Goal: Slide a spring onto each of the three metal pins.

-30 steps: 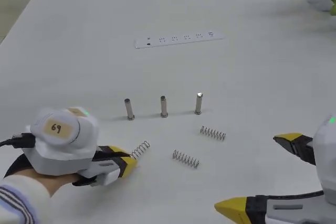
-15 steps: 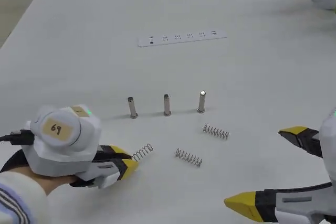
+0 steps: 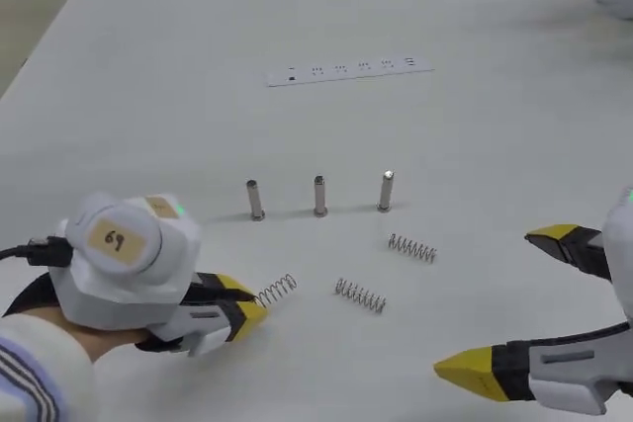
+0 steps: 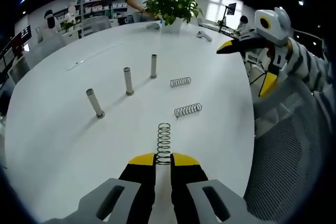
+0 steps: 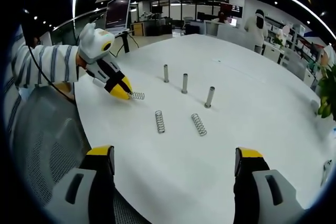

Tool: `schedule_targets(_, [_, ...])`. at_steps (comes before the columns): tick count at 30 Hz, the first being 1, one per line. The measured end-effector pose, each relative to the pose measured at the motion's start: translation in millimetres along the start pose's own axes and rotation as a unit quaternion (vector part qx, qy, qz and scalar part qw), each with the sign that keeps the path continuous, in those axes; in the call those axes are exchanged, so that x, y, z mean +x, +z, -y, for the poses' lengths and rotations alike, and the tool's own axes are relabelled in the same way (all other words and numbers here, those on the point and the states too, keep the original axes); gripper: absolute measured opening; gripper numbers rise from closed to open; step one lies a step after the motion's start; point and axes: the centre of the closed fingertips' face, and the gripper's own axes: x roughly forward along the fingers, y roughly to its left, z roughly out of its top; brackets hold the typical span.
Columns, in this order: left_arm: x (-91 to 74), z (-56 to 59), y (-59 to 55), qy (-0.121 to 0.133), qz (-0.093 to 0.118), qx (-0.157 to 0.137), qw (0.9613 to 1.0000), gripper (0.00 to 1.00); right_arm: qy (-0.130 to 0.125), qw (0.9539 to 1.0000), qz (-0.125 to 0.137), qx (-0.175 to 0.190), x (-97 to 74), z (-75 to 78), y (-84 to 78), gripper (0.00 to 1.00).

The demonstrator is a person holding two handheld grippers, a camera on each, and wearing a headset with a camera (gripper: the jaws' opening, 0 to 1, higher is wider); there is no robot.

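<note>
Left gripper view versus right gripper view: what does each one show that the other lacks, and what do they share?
Left gripper view: the left tongs seen close, pinching the end of a spring, with the right tongs open across the table. Right gripper view: the right tongs' own jaws wide apart with nothing between, the left tongs side-on, and a monitor. Both: three bare pins upright in a row and two loose springs lying flat on the table.
</note>
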Motion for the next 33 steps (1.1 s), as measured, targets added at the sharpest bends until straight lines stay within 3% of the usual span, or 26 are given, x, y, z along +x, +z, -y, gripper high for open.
schedule_targets(8, [-4.8, 1.7, 7.1, -0.005, 0.009, 0.011, 0.9999, 0.03, 0.036, 0.9992, 0.008, -0.013, 9.3, -2.7, 7.3, 0.93])
schedule_targets(17, [-6.4, 9.6, 13.8, -0.018, 0.012, 0.043, 0.9988, 0.03, 0.057, 0.9980, 0.002, -0.026, 13.9, 0.1, 9.9, 0.88])
schedule_targets(33, [-2.1, 30.1, 10.9, -0.055, -0.004, 0.105, 0.9929, 0.03, 0.099, 0.9939, 0.001, -0.049, 20.6, -4.5, 20.4, 0.86])
